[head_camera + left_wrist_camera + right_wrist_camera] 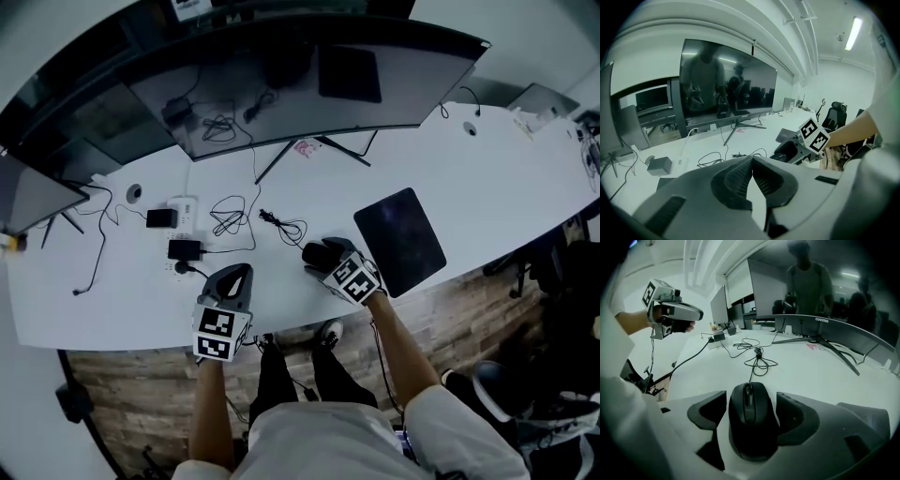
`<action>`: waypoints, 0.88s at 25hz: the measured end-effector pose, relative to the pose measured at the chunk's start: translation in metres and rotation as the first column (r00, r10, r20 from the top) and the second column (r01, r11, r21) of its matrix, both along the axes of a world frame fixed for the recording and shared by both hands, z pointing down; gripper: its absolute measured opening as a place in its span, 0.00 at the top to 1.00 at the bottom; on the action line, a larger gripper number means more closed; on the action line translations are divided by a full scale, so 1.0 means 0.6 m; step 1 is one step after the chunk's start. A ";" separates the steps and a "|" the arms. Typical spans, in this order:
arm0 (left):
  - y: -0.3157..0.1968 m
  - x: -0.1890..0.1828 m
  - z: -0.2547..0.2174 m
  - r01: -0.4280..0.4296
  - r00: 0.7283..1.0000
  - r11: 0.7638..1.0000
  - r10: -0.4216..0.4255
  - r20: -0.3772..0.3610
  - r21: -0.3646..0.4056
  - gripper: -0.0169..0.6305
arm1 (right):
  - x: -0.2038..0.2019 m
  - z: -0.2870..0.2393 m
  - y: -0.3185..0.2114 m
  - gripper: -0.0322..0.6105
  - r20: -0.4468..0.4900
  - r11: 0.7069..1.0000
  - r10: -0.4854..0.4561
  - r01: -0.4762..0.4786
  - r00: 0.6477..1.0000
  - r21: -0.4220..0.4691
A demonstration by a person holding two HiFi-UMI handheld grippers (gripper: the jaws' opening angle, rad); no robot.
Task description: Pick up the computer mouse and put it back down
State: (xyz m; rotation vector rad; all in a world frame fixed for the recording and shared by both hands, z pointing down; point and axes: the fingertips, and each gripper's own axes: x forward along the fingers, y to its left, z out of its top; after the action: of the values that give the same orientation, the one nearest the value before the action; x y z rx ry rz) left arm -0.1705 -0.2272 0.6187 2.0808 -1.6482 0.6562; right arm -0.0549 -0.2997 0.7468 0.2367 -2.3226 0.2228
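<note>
Black mouse (750, 427) between parted jaws of right gripper (751, 404) — mostly hidden from head view; left gripper (752, 158) closed, empty

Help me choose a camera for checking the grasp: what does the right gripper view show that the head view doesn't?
Only the right gripper view: the mouse lying between the right gripper's parted jaws, with bare desk showing between it and one jaw. Only the head view: the dark mouse pad to the right of that gripper. Both: the desk, the curved monitor, the coiled cable and the left gripper.
</note>
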 end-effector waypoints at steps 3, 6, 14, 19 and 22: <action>0.002 -0.004 0.002 -0.007 1.000 1.000 0.007 -0.001 -0.004 0.95 | -0.001 0.005 -0.008 0.47 -0.010 0.999 0.013 -0.013 1.000 0.035; 0.002 -0.006 -0.002 -0.011 1.000 1.000 0.011 -0.013 -0.001 0.95 | -0.004 0.005 -0.010 0.48 -0.014 0.999 0.029 -0.028 0.999 0.038; -0.013 -0.025 -0.061 -0.071 0.997 0.995 0.071 0.002 0.070 0.95 | -0.006 -0.068 -0.029 0.51 0.068 0.987 0.154 -0.157 0.986 0.043; -0.032 -0.038 -0.119 -0.116 0.993 0.985 0.115 0.016 0.127 0.95 | 0.003 -0.170 -0.064 0.51 0.130 0.954 0.258 -0.274 0.957 0.124; -0.051 -0.038 -0.158 -0.147 0.989 0.975 0.146 0.016 0.168 0.95 | 0.015 -0.238 -0.079 0.51 0.165 0.929 0.300 -0.327 0.939 0.174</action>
State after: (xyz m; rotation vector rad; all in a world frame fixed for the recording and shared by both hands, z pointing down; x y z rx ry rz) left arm -0.1935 -0.2575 0.5239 2.3404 -1.6137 0.5845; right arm -0.0456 -0.3472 0.6041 0.7192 -2.4338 0.1672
